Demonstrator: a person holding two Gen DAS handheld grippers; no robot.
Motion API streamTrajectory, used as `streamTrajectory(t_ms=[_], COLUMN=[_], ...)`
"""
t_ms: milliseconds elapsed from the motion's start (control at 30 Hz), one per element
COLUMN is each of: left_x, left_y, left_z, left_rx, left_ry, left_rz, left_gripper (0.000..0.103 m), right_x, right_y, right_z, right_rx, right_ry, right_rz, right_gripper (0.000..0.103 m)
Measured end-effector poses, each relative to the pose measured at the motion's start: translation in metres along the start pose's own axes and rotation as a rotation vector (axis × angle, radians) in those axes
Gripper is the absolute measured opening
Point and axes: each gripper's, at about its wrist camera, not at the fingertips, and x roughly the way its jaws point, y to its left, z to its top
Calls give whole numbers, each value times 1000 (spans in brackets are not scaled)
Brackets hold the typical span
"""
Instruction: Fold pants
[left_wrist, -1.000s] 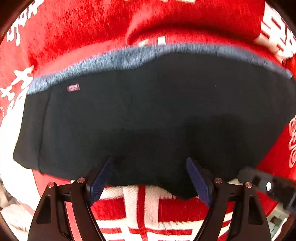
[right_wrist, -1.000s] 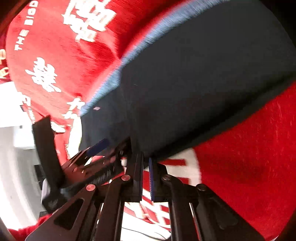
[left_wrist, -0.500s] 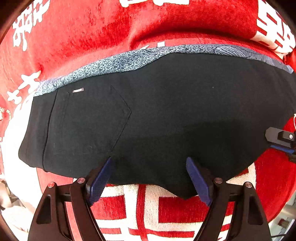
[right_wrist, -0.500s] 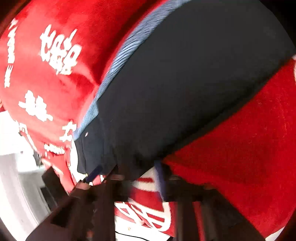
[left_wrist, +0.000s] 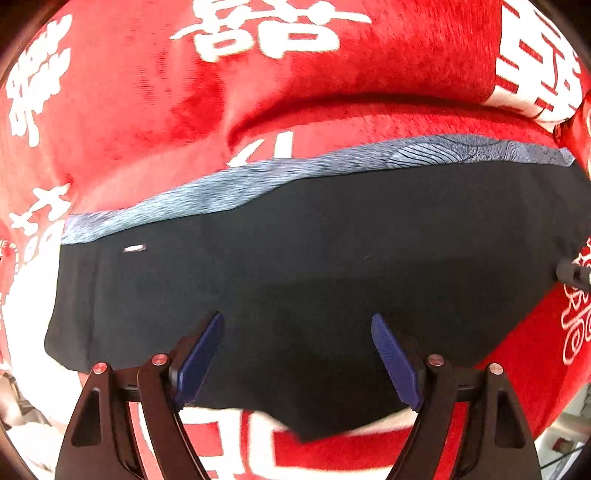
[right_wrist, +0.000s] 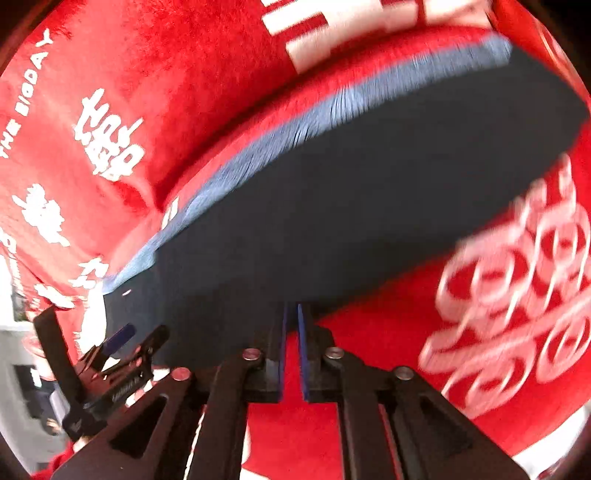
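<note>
While pants (left_wrist: 314, 266) lie under spread left jaws, right jaws nearly together w/ slim gap, at hem.

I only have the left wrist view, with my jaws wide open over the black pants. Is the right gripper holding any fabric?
Observer: No. In the right wrist view the right gripper has its jaws a narrow slit apart, and the red blanket shows through the gap.
Operator: Where are its tips?
Observer: At the near edge of the pants, on the side away from the grey-blue strip.
Operator: What lies right of them?
Observer: Bare blanket with a white ring pattern; no more pants there.
</note>
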Motion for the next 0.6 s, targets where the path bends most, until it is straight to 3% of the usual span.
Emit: streamTrajectory(t_ms=[67, 233, 300, 600], left_x=[13, 11, 13, 13], left_y=[-11, -12, -8, -9], left_z=[-3, -12, -11, -13], left_rx=[7, -32, -57, -102], left_ry=[22, -3, 13, 60], left_rz=[11, 32, 32, 38], left_gripper=[83, 90, 96, 96], right_x=[13, 15, 14, 18], right_y=[-2, -12, -14, -16], right_z=[14, 4, -1, -3], right_rx=[-76, -199, -207, -163], right_ry=[29, 19, 11, 52], right_rz=[-70, -70, -75, -22], right_gripper=[28, 28, 28, 28])
